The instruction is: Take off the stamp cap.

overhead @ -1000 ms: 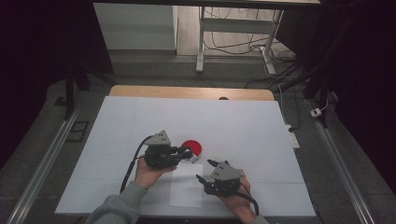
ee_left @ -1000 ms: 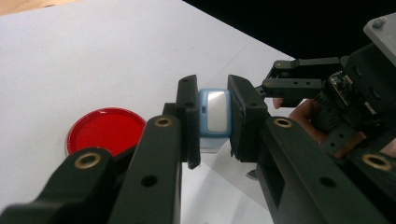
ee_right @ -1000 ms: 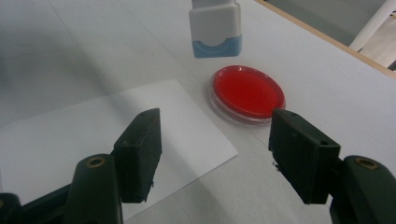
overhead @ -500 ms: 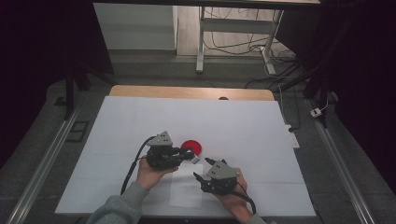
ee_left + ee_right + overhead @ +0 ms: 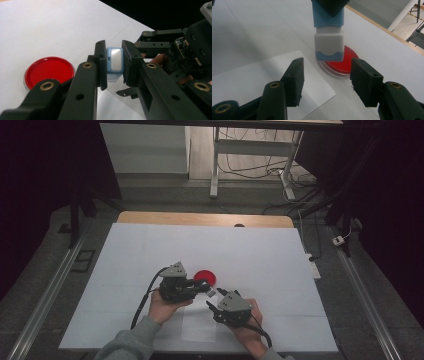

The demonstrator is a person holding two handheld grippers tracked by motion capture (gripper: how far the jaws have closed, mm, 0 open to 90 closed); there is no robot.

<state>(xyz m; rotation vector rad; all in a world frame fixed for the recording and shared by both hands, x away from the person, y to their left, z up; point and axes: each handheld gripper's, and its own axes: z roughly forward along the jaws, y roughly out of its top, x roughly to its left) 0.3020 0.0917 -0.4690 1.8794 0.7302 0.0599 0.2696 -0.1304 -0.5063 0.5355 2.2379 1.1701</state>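
My left gripper point(image 5: 208, 288) is shut on a small blue block with a white cap point(image 5: 115, 60) and holds it just above the table. Its white end point(image 5: 329, 45) hangs in front of my right gripper point(image 5: 327, 75). The right gripper point(image 5: 214, 300) is open; its jaws have just been closing. Their pads stand on either side of the cap, short of it and not touching. A round red disc point(image 5: 204, 276) lies flat on the table behind the block and also shows in the two gripper views point(image 5: 48, 71) point(image 5: 348, 63).
A white sheet of paper point(image 5: 197, 325) lies on the white table cover point(image 5: 150, 250) under my right gripper. The table's wooden far edge point(image 5: 200, 218) borders a floor with cables and table legs. Metal rails run along both sides.
My right gripper's jaws have narrowed and it has edged slightly toward the held block. The left gripper and the red disc have stayed put.
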